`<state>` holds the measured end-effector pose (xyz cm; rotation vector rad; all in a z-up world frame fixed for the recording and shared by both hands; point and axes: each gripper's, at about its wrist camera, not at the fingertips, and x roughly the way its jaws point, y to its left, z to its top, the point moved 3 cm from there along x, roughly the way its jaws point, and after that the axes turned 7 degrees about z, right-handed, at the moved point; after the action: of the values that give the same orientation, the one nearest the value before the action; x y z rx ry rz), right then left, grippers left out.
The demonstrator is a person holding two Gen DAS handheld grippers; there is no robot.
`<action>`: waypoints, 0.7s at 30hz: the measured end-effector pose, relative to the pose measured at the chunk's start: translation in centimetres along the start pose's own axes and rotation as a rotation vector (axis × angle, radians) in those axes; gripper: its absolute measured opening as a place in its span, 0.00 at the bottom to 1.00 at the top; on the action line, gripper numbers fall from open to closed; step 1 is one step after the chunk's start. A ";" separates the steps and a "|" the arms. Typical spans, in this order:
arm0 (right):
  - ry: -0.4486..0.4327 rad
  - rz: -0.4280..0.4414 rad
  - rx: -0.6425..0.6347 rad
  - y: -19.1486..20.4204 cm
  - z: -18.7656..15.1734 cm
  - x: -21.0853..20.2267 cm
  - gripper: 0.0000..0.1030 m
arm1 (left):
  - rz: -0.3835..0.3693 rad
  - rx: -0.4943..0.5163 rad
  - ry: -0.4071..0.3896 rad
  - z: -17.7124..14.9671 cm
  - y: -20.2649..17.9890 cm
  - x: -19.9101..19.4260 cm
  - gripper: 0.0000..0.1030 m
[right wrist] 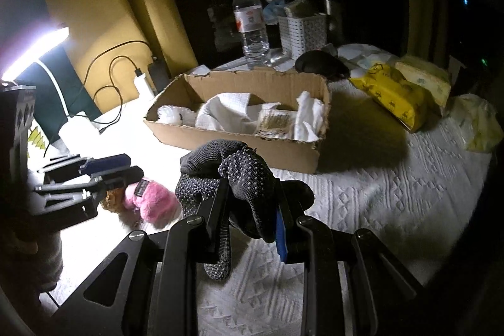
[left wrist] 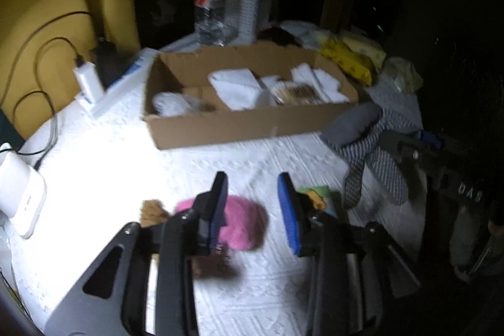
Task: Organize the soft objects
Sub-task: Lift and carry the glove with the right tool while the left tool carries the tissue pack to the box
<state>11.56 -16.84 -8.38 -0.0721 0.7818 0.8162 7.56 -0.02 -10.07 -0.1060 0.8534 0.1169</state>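
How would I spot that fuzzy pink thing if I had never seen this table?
Start at the cardboard box on the white bedspread, then come toward the camera on its lit left side. The pink fluffy pompom lies there, just under the open left gripper. It is the only pink thing, beside a brown fluffy tuft.

My left gripper (left wrist: 253,183) hangs low over the bedspread with its blue-padded jaws spread wide, nothing between them. My right gripper (right wrist: 252,197) is raised off the surface, jaws pinched onto a dotted grey glove (right wrist: 239,175) that dangles.
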 end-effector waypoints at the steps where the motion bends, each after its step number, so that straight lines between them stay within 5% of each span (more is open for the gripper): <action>1: -0.001 -0.004 0.005 -0.3 -0.1 -0.1 0.25 | -0.009 -0.002 0.005 -0.2 -0.4 0.2 0.50; 10: -0.016 -0.033 0.048 -2.8 -1.0 -1.6 0.25 | -0.072 0.058 0.085 -2.1 -5.2 2.5 0.54; 21: -0.032 -0.039 0.081 -4.6 -1.7 -2.7 0.25 | 0.012 0.105 0.157 -3.8 -6.3 5.1 0.54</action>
<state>12.51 -22.38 -8.89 -0.0016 0.7802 0.7463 8.96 -6.43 -16.08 -0.0116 1.0150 0.0752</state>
